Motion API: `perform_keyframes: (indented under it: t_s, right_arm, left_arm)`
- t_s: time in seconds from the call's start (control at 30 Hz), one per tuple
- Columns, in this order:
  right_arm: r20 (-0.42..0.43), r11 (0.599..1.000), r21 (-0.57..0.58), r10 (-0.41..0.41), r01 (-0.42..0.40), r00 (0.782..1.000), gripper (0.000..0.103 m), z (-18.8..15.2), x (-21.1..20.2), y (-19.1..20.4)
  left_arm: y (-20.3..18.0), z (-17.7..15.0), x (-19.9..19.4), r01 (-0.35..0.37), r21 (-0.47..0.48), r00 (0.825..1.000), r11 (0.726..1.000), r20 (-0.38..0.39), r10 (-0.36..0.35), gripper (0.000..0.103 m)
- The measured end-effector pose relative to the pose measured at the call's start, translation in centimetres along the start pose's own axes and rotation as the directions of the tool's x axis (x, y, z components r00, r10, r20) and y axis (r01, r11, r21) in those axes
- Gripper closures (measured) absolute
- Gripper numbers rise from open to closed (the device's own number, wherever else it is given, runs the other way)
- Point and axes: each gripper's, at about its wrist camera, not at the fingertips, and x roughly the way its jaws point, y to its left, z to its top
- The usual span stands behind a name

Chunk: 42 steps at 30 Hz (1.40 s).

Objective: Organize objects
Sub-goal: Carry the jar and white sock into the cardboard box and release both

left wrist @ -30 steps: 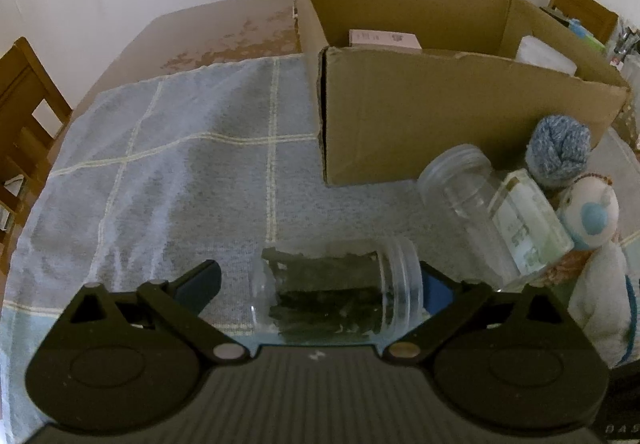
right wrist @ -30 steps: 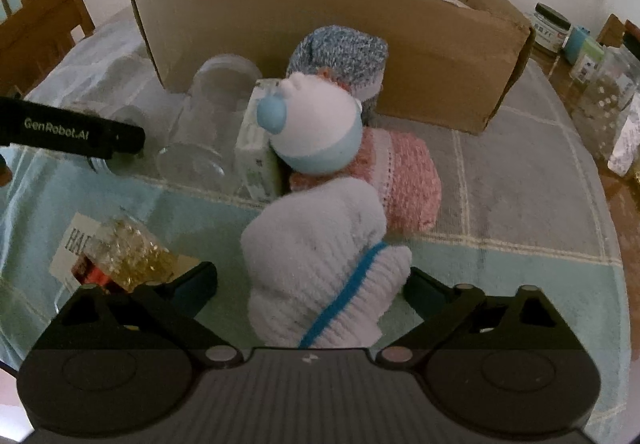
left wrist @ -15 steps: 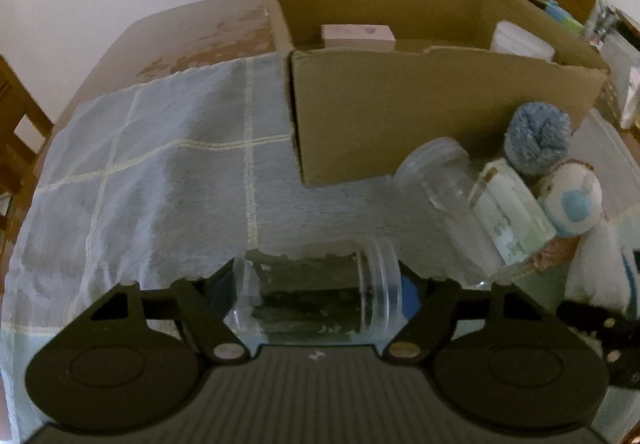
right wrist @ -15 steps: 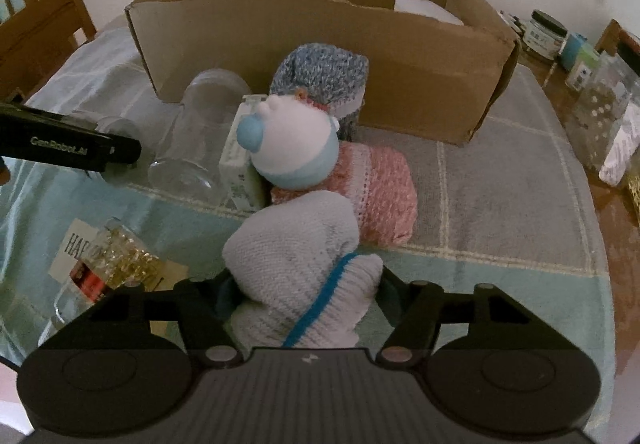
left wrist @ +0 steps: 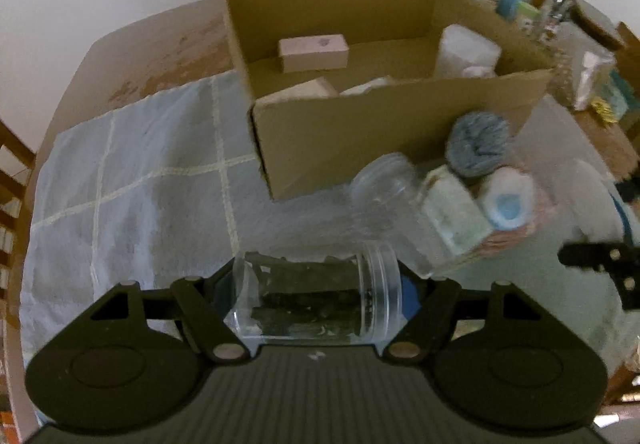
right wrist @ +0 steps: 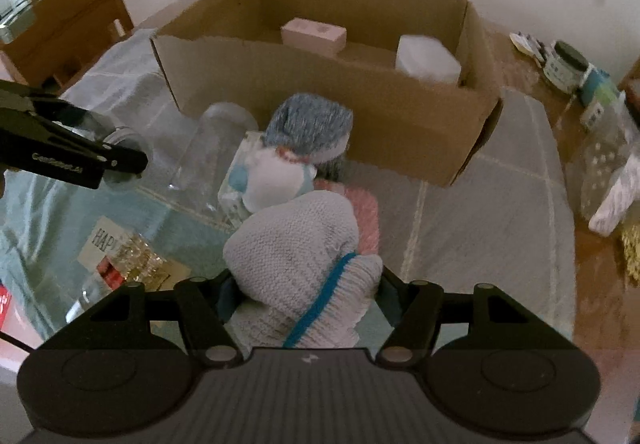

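My left gripper (left wrist: 316, 296) is shut on a clear plastic jar (left wrist: 320, 300) holding dark leaves, lying sideways between the fingers and lifted above the cloth. My right gripper (right wrist: 304, 300) is shut on a white knitted hat (right wrist: 300, 256) with a blue stripe, raised off the table. The open cardboard box (left wrist: 384, 123) stands ahead in both views (right wrist: 320, 103); inside are a pink box (left wrist: 314, 51) and a white container (left wrist: 468, 51). The left gripper also shows at the left of the right wrist view (right wrist: 80, 159).
An empty clear jar (right wrist: 212, 151), a small carton, a blue knitted hat (right wrist: 310, 127), a white-and-blue hat (right wrist: 276, 175) and a pink knit piece (right wrist: 364, 211) lie in front of the box. A candy packet (right wrist: 132, 260) lies left. Jars and bottles (right wrist: 568, 63) stand right. Wooden chairs surround the table.
Both grippers have closed on their objects and risen: the left lifted the jar of leaves, the right lifted the white hat. The box interior now shows from above.
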Motion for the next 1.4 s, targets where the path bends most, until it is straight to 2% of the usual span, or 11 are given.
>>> perform_keyframes:
  t_s: [0.2, 0.43, 0.7, 0.9, 0.97, 1.0, 1.03, 1.27, 1.4]
  right_arm:
    - [0.021, 0.998, -0.051, 0.048, -0.046, 0.999, 0.031, 2.5, -2.7, -1.7]
    - [0.067, 0.992, -0.076, 0.107, -0.102, 0.992, 0.031, 5.8, -4.4, -4.3]
    - [0.093, 0.985, -0.132, 0.120, -0.107, 0.988, 0.031, 9.6, -4.4, -7.0]
    - [0.098, 0.982, -0.162, 0.117, -0.100, 0.988, 0.031, 12.0, -3.4, -8.6]
    - [0.102, 0.981, -0.166, 0.121, -0.103, 0.987, 0.031, 12.9, -2.8, -9.0]
    - [0.103, 0.980, -0.167, 0.123, -0.104, 0.987, 0.031, 13.2, -2.5, -9.1]
    - [0.103, 0.980, -0.170, 0.122, -0.103, 0.987, 0.031, 13.6, -2.2, -9.2]
    - [0.100, 0.975, -0.195, 0.128, -0.106, 0.987, 0.031, 15.5, -0.8, -9.4]
    - [0.098, 0.972, -0.208, 0.132, -0.110, 0.986, 0.031, 16.7, 0.1, -9.2]
  left_arm:
    - [-0.5, 3.3, -2.6, 0.035, 0.030, 0.999, 0.999, 0.009, -0.035, 0.027]
    - [-2.0, 8.3, -4.0, 0.023, 0.057, 0.996, 0.998, 0.086, -0.028, 0.027]
    - [-3.1, 13.5, -1.9, 0.015, 0.065, 0.992, 0.998, 0.127, -0.024, 0.027]
    - [-3.6, 16.8, 0.4, -0.018, 0.073, 0.988, 0.997, 0.154, 0.007, 0.027]
    - [-3.4, 17.7, 1.1, -0.028, 0.062, 0.985, 0.998, 0.172, 0.017, 0.017]
    - [-3.3, 17.9, 1.4, -0.032, 0.052, 0.985, 0.998, 0.170, 0.023, 0.010]
    - [-3.1, 18.1, 1.5, -0.033, 0.036, 0.985, 0.999, 0.172, 0.026, 0.009]
    - [-1.5, 16.9, 2.4, 0.016, -0.042, 0.991, 0.999, 0.134, -0.010, 0.009]
    - [-0.9, 15.5, 2.0, -0.006, -0.058, 0.991, 0.998, 0.135, 0.014, 0.009]
